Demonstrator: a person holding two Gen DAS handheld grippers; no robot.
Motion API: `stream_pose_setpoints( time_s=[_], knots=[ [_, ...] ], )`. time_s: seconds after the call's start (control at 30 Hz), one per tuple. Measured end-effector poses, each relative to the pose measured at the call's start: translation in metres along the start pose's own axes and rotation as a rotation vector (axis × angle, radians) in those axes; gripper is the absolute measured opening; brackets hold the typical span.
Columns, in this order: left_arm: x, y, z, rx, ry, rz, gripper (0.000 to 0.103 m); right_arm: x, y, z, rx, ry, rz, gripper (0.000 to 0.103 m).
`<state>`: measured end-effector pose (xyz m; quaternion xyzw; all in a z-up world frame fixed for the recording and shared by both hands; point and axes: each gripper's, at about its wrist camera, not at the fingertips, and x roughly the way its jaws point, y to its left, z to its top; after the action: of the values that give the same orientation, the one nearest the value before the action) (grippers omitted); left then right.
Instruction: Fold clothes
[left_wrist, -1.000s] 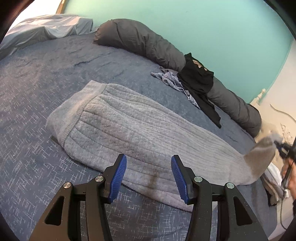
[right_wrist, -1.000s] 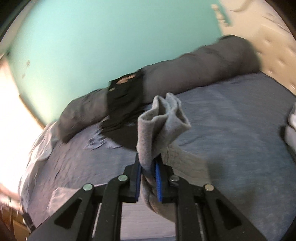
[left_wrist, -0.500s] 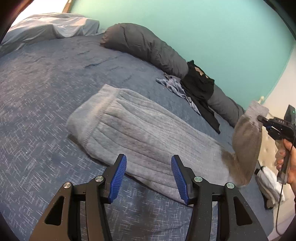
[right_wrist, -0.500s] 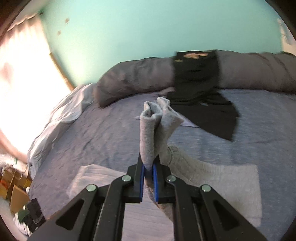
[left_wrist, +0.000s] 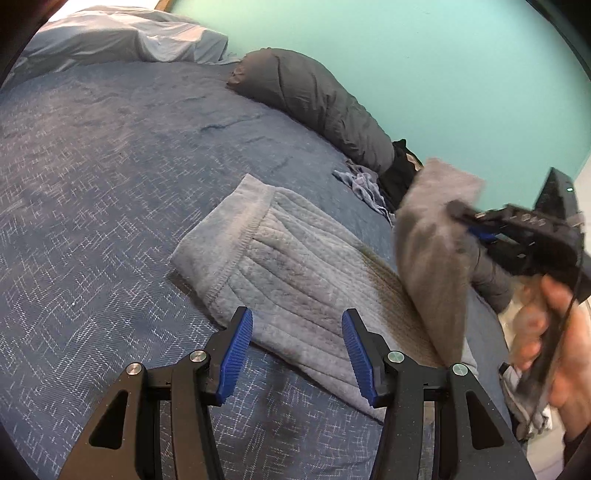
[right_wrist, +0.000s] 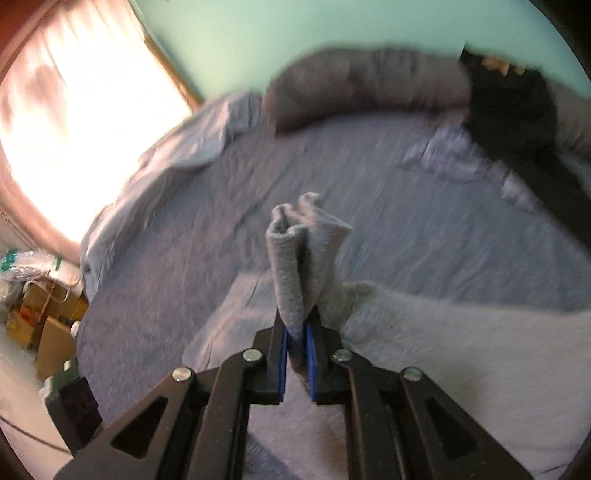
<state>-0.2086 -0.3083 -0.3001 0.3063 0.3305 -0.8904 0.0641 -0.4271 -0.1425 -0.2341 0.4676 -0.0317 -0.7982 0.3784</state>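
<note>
A grey ribbed knit garment (left_wrist: 295, 266) lies flat on the blue bedspread (left_wrist: 110, 221), its hemmed end to the left. My left gripper (left_wrist: 297, 325) hovers open over the garment's near edge with nothing between its pads. At the right, my right gripper (left_wrist: 461, 214), held by a person's hand (left_wrist: 561, 332), grips the garment's other end (left_wrist: 432, 251) and holds it up, folded back over the flat part. In the right wrist view the bunched end (right_wrist: 295, 258) stands up from between the right gripper's (right_wrist: 296, 332) pads; the jaws are opening slightly but still pinch the cloth.
A long dark grey bolster (left_wrist: 317, 99) runs along the teal wall, with a black garment (left_wrist: 399, 173) draped on it and a small bluish cloth (left_wrist: 362, 184) beside it. A pale blue sheet (left_wrist: 129, 40) is bunched at the far left. Cardboard boxes (right_wrist: 48, 317) stand beside the bed.
The right gripper swung the garment's end up from the bed's right edge and leftward over the flat part. The left gripper drifted a little and stayed open.
</note>
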Motion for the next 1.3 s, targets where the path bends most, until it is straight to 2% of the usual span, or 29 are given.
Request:
stream_pose_setpoints(
  time_s=[0.1,0.13,0.17,0.23,0.27,0.33,0.43,0.53,0.8,0.93,1.03,1.13,1.3],
  knots=[
    [0.002,0.001,-0.001,-0.003,0.008,0.000,0.055,0.014,0.000,-0.010,0.013,0.048,0.044,0.016],
    [0.002,0.002,-0.001,-0.006,0.010,-0.002,0.055,0.012,-0.001,-0.011,0.015,0.044,0.070,0.024],
    [0.002,0.003,-0.001,-0.008,0.011,-0.004,0.055,0.008,-0.003,-0.011,0.021,0.033,0.083,0.039],
    [0.002,0.003,-0.001,-0.012,0.013,-0.005,0.055,-0.005,-0.006,-0.007,0.026,0.004,0.095,0.053],
    [0.002,0.003,0.000,-0.014,0.013,-0.006,0.056,-0.012,-0.007,-0.005,0.023,-0.011,0.102,0.054],
    [0.002,0.003,0.000,-0.016,0.012,-0.010,0.056,-0.027,-0.010,-0.001,0.018,-0.040,0.108,0.054],
    [0.002,0.001,0.001,-0.015,0.013,-0.020,0.057,-0.054,-0.025,-0.003,0.000,-0.063,0.051,0.054],
    [0.004,-0.003,0.003,-0.007,0.017,-0.037,0.059,-0.078,-0.062,-0.013,0.036,-0.074,-0.009,0.055],
    [0.018,-0.017,0.022,-0.026,-0.011,-0.095,0.059,-0.134,-0.176,-0.072,0.193,-0.091,-0.167,0.056],
    [0.038,-0.023,0.031,-0.039,0.008,-0.089,0.059,-0.150,-0.214,-0.097,0.257,-0.093,-0.209,0.056],
    [0.047,-0.020,0.034,-0.051,0.015,-0.051,0.059,-0.155,-0.224,-0.100,0.257,-0.096,-0.212,0.056],
    [0.054,-0.014,0.037,-0.086,0.021,-0.054,0.059,-0.161,-0.234,-0.103,0.258,-0.100,-0.213,0.056],
    [0.063,-0.017,0.040,-0.060,0.026,-0.051,0.059,-0.160,-0.238,-0.104,0.275,-0.117,-0.199,0.056]
  ],
)
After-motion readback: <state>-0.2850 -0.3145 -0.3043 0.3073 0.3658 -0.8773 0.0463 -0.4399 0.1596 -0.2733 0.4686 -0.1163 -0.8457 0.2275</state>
